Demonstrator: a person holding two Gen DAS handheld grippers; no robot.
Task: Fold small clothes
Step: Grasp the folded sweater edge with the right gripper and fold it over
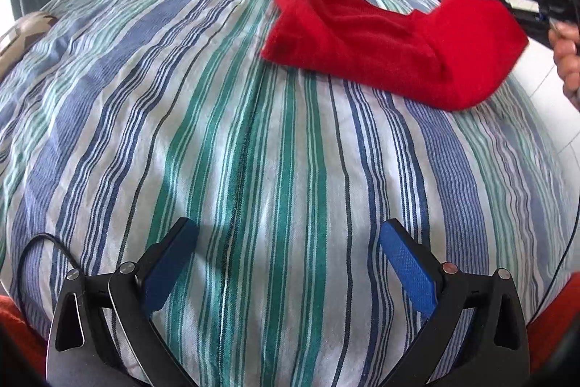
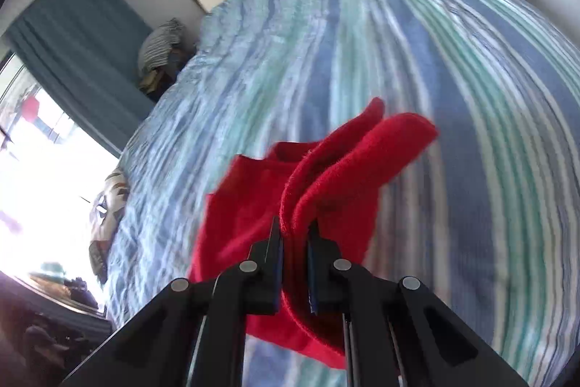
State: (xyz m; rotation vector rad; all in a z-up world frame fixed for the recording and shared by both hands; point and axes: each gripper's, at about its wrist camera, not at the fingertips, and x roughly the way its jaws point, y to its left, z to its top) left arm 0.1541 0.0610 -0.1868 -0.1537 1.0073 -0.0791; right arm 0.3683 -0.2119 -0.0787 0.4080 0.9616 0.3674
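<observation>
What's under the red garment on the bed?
Striped bedsheet shows all around the red garment. The right tongs lift one edge. Whatever lies beneath the flat part is covered, so it cannot be seen.

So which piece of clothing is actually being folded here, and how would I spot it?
Look at the big bed covered in a blue, green and white striped sheet. Toward its right side lies the red fleece garment, with one end lifted by the right gripper, which is pinched shut on it. It is the only solid bright red thing on the stripes; the left gripper hangs open, holding nothing.
</observation>
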